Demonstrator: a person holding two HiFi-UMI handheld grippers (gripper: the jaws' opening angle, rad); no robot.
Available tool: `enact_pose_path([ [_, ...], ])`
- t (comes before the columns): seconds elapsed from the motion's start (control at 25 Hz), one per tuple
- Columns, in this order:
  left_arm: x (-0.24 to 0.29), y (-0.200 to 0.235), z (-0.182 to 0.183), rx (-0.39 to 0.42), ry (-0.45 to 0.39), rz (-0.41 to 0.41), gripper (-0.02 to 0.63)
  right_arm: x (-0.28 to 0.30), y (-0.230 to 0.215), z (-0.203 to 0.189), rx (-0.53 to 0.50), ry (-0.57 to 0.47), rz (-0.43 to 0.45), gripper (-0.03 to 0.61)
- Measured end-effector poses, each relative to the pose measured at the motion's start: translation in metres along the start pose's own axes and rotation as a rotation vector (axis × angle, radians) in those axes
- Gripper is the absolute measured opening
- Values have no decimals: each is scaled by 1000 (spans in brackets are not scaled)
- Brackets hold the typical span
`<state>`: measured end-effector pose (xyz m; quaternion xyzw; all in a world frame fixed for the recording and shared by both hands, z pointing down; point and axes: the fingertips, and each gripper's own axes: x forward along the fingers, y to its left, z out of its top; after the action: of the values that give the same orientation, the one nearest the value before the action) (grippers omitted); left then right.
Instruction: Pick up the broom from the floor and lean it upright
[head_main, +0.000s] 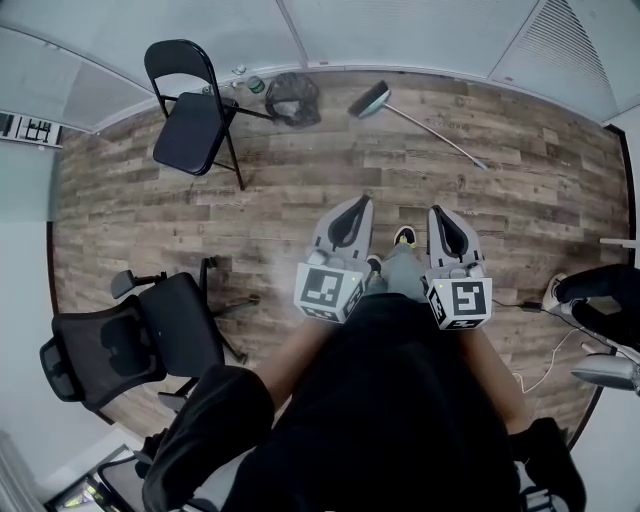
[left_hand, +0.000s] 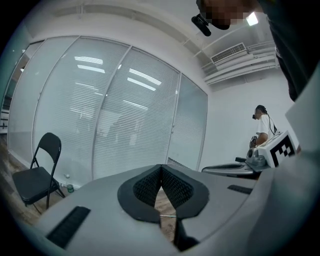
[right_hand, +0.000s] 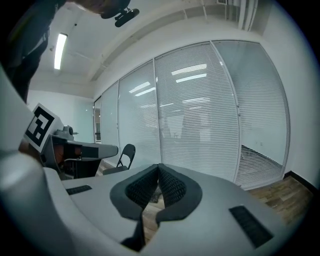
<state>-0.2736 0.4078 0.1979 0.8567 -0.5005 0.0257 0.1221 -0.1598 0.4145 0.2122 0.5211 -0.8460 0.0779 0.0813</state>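
The broom (head_main: 372, 100) lies flat on the wood floor near the far glass wall, its dark head to the left and its thin handle (head_main: 438, 137) running right and toward me. Both grippers hang in front of my body, well short of it. My left gripper (head_main: 357, 203) is shut with nothing between its jaws; in the left gripper view its tips (left_hand: 161, 167) meet. My right gripper (head_main: 439, 213) is also shut and empty, and in the right gripper view its tips (right_hand: 158, 167) are pressed together. Neither gripper view shows the broom clearly.
A black folding chair (head_main: 192, 112) stands at the far left, with a dark bag (head_main: 291, 97) and small bottles by the wall. A black office chair (head_main: 130, 340) sits at my near left. Cables and a dark base (head_main: 600, 300) lie at the right. Another person (left_hand: 262, 131) stands far off.
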Motion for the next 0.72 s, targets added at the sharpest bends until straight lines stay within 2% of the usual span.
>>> enact_pose_path([
  [0.36, 72, -2, 23, 45, 15, -24, 20, 34, -66, 14, 29, -7, -40, 14],
  [0.72, 129, -17, 32, 78, 35, -21, 20, 57, -121, 14, 79, -15, -37, 14],
])
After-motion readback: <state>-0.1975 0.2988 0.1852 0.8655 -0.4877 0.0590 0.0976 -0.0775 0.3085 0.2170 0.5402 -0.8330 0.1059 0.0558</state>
